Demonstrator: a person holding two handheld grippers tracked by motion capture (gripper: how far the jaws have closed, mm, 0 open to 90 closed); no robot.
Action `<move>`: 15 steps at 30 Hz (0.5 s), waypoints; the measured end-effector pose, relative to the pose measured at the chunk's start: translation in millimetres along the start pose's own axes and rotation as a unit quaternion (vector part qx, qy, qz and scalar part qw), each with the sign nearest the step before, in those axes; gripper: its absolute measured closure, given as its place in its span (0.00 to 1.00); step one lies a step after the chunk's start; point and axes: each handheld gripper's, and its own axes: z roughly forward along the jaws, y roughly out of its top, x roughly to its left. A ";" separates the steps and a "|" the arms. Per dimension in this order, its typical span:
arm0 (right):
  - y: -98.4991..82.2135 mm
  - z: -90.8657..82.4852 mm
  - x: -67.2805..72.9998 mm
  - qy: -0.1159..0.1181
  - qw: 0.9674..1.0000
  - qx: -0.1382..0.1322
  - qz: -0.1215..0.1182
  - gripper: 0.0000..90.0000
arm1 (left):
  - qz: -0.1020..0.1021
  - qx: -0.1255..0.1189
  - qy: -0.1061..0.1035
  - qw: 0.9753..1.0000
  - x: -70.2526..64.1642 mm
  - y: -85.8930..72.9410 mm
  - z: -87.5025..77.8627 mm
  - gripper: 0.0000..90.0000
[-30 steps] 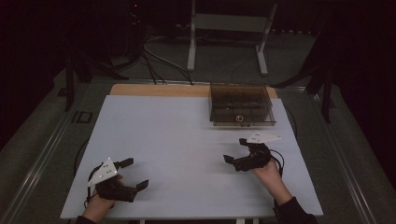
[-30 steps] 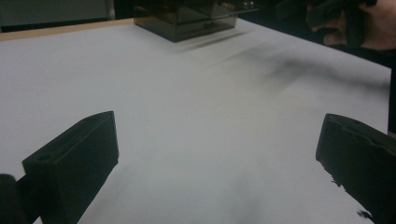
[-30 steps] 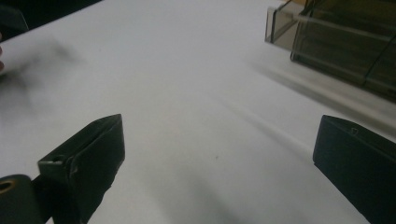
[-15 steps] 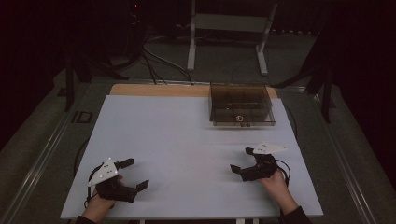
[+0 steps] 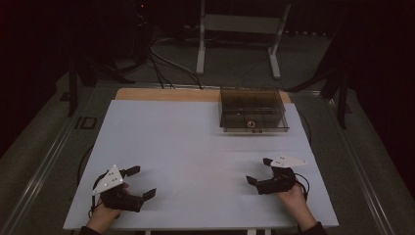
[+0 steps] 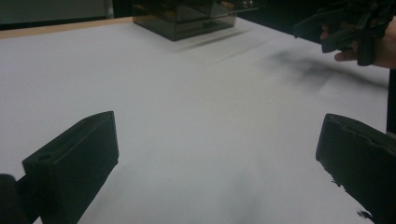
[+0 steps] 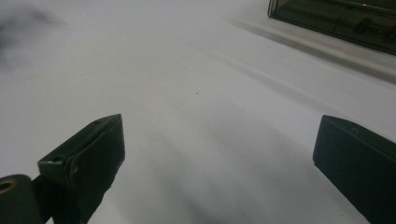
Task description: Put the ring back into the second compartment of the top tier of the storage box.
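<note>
Both grippers, left (image 5: 138,182) and right (image 5: 258,172), are hovering spread and empty well short of the box (image 5: 252,109), probably needing a reach toward it next.

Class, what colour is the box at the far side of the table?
Smoky, see-through dark grey-brown box; the high view shows it best.

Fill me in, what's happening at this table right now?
A person holds a two-jaw gripper in each hand over the white table. The left gripper and the right gripper both sit near the table's near edge, jaws open, holding nothing. A smoky clear box stands untouched at the far right of the table.
</note>
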 end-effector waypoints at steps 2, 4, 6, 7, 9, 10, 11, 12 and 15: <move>0.0 0.3 0.2 0.001 1.000 0.001 -0.001 0.03 | 0.000 0.001 0.000 1.000 0.1 -0.3 -0.1 0.00; -0.2 1.0 1.8 0.004 1.000 0.001 -0.002 0.03 | 0.001 -0.002 -0.003 1.000 0.3 0.5 0.1 0.00; -0.4 1.3 2.8 0.008 1.000 0.005 -0.003 0.03 | 0.003 0.001 -0.004 1.000 0.3 0.5 1.0 0.00; -0.8 1.0 3.5 0.009 1.000 0.005 -0.004 0.03 | 0.002 0.001 -0.004 1.000 0.4 0.6 1.4 0.00; -1.2 0.2 4.1 0.013 1.000 0.006 -0.004 0.03 | 0.002 0.000 -0.005 1.000 0.4 1.0 1.7 0.00; -1.1 -0.1 4.4 0.013 1.000 0.006 -0.005 0.03 | 0.002 0.001 -0.005 1.000 0.3 0.9 1.8 0.00; -1.0 -0.5 4.4 0.011 1.000 0.005 -0.005 0.03 | 0.002 0.001 -0.005 1.000 0.5 0.8 1.9 0.00; -0.9 -0.9 4.5 0.013 1.000 0.003 -0.003 0.03 | 0.003 0.001 -0.005 1.000 0.6 0.9 1.9 0.00; -1.4 -1.4 4.5 0.012 1.000 0.003 -0.003 0.03 | 0.002 0.000 -0.006 1.000 0.8 1.2 2.3 0.00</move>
